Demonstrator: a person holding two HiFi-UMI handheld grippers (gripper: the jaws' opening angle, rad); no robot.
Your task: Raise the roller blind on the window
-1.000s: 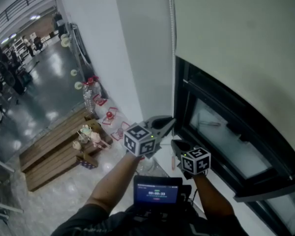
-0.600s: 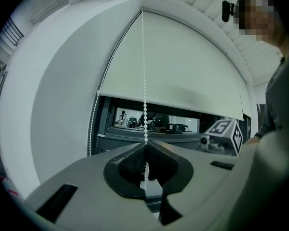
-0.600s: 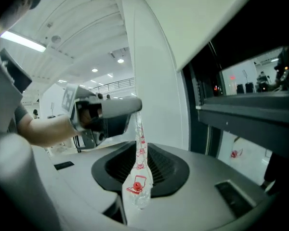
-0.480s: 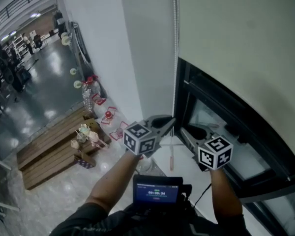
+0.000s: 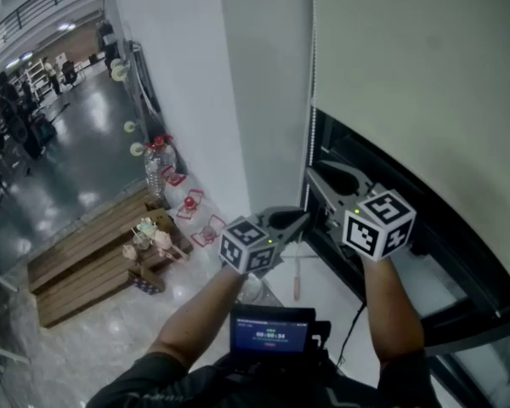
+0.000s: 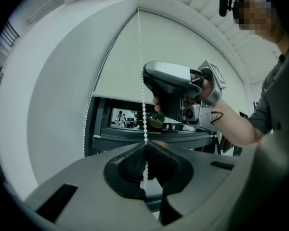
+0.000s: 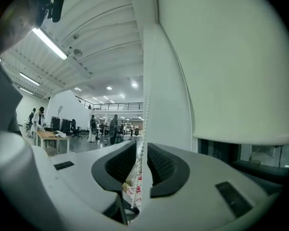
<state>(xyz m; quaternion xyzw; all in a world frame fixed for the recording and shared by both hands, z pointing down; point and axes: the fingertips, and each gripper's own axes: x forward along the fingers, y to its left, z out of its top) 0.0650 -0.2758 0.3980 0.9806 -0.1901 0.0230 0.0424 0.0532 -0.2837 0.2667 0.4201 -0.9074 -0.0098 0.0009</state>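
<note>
We hold the left hand-held gripper (image 6: 145, 147) closed on the bead chain (image 6: 143, 95), which is pinched between its pads. Higher up, our right hand-held gripper (image 7: 142, 148) stands open, with the chain running loose between its jaws. The roller blind (image 5: 425, 75) covers the upper window (image 5: 459, 257), its bottom edge partway down.

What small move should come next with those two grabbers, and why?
Probably shut the right gripper on the bead chain: the chain runs between its open jaws, above the left gripper, which is clamped on it. Then it could pull to raise the roller blind.
</note>
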